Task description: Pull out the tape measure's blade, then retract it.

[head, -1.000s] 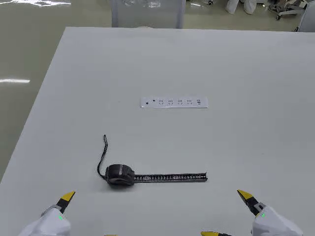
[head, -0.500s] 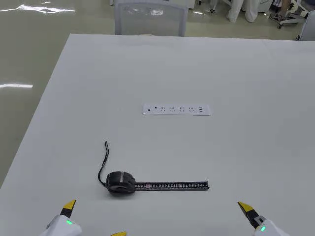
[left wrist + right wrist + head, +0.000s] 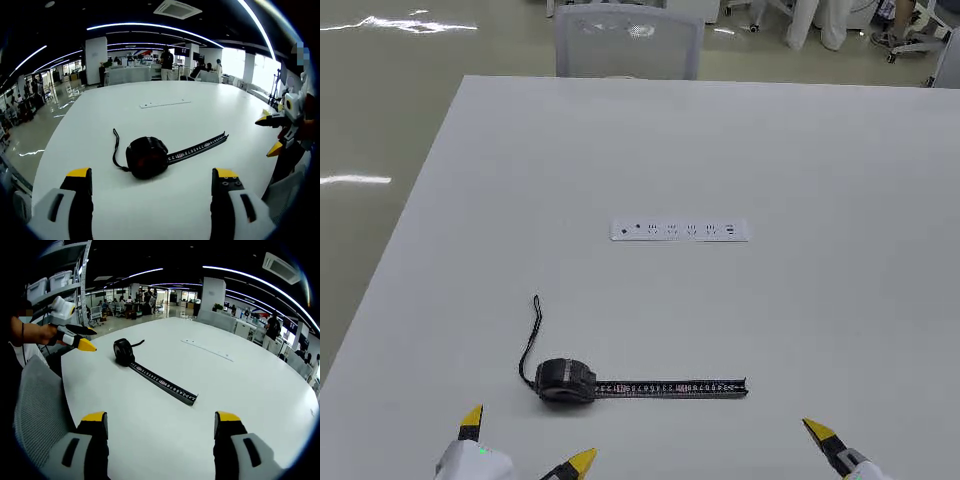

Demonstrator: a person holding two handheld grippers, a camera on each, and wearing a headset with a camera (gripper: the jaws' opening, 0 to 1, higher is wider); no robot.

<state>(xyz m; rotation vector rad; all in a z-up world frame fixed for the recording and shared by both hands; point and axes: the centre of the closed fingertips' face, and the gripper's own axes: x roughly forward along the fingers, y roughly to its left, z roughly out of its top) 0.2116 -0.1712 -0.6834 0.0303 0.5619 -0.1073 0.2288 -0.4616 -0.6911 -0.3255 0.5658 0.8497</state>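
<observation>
Your left gripper has a white body. Its two pointy jaws end in bright yellow tips. A small green light glows on top of it. Your right gripper looks the same, with a white body and yellow tips. Up close, each jaw is black with a yellow cap, next to a white block with a dark slot.

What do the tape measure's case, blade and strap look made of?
Case: matte black, dull sheen, likely plastic or rubber. Blade: thin flat dark strip with pale printed marks, probably coated metal. Strap: thin black cord lying in a limp curve, perhaps woven fabric.
</observation>
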